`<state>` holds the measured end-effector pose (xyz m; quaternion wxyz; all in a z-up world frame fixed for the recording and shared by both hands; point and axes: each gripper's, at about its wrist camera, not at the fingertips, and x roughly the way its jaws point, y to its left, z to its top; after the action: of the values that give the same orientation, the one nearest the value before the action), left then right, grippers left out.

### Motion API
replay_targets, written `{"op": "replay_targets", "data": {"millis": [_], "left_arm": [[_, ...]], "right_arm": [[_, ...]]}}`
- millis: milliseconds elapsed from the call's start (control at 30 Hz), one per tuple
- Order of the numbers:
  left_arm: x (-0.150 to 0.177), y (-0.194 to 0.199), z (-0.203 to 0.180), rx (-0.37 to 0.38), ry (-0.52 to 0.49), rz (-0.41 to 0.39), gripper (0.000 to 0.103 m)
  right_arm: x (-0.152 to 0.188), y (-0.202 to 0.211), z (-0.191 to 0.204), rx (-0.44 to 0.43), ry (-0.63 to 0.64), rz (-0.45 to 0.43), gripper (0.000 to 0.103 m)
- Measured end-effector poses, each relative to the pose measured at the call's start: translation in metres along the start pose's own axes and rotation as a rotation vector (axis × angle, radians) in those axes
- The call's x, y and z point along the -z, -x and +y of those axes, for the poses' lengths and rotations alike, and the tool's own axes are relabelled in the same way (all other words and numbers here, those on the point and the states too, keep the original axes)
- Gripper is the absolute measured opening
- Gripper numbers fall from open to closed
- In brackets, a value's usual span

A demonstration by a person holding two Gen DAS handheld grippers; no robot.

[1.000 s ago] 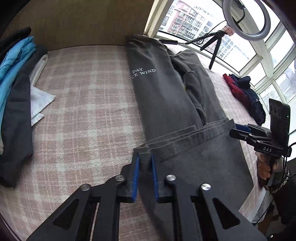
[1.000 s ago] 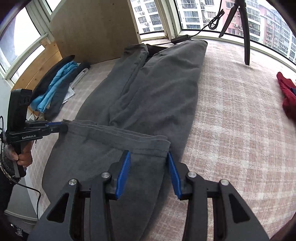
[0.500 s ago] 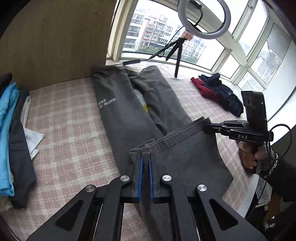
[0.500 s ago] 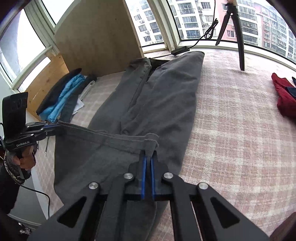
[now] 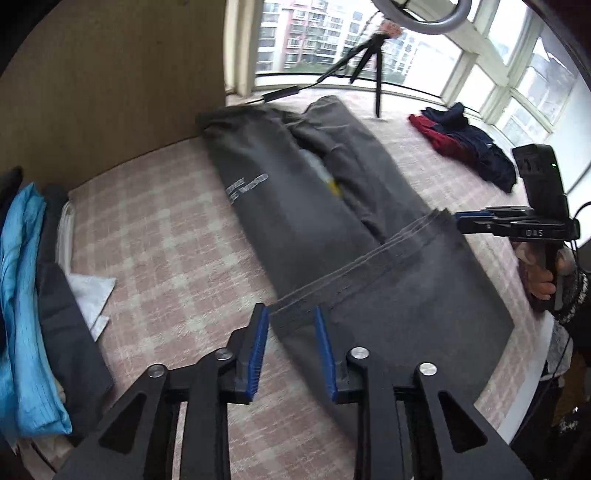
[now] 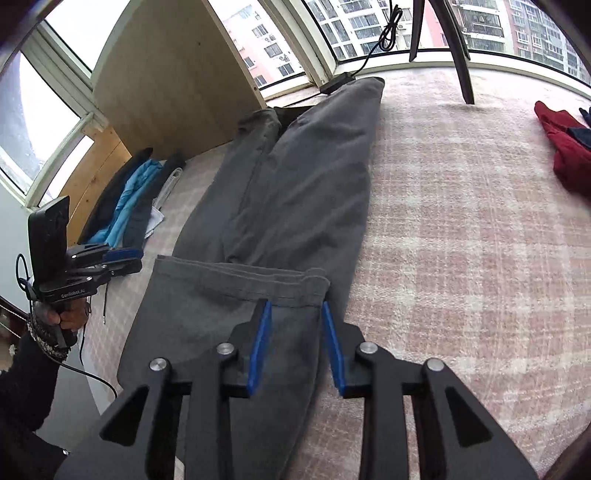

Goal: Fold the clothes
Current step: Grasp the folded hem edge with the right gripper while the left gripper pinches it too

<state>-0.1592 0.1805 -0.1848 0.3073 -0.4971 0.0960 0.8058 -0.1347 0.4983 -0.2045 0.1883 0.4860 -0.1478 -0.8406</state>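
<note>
The grey trousers [image 5: 317,221] are laid on the plaid bed cover [image 5: 166,240], hems folded up. Left gripper [image 5: 291,347] and right gripper [image 6: 295,343] have just been spread, hems released; cuffs should be squared before regripping.

Both cams ride on the claws and look forward and down past their own blue fingertips, pretty close over the near end of the grey trousers [image 5: 317,221]. The left one faces toward the window and ring light [image 5: 417,16]; the right one faces the same window. Both share the trousers [image 6: 295,192], the checked bed cover [image 5: 166,251], and each sees the other claw.
</note>
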Motion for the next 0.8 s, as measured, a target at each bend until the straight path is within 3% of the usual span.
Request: {"op": "replay_targets", "data": {"millis": [100,200,300,333,433,467,533,733,800], "left_arm": [[-0.021,-0.017,-0.031,0.056,-0.177,0.02,0.04],[-0.036,-0.052,-0.048,0.086,-0.303,0.11,0.04],[-0.036,-0.076,-0.051,0.092,-0.359,0.198,0.039],[-0.036,-0.078,-0.052,0.105,-0.36,0.201,0.033],[-0.033,-0.075,-0.057,0.119,-0.385,0.19,0.014],[-0.031,-0.073,-0.059,0.118,-0.397,0.183,0.012],[-0.028,-0.067,-0.064,0.099,-0.422,0.173,0.009],[-0.04,-0.034,-0.068,0.119,-0.4,0.054,0.008],[-0.044,-0.046,-0.064,0.095,-0.386,0.057,0.02]], "right_arm": [[-0.004,-0.005,0.002,-0.003,0.023,0.011,0.03],[-0.005,-0.015,0.007,0.023,0.064,0.027,0.03],[-0.004,-0.025,0.006,0.035,0.082,0.046,0.03],[-0.003,-0.026,0.005,0.034,0.082,0.045,0.03],[-0.002,-0.026,0.002,0.031,0.071,0.034,0.025],[-0.002,-0.024,0.001,0.035,0.067,0.03,0.016],[0.0,-0.019,-0.002,0.022,0.044,0.023,0.009],[0.005,0.009,-0.003,0.035,0.007,-0.029,0.006],[0.005,0.004,-0.006,0.058,0.015,0.001,0.006]]}}
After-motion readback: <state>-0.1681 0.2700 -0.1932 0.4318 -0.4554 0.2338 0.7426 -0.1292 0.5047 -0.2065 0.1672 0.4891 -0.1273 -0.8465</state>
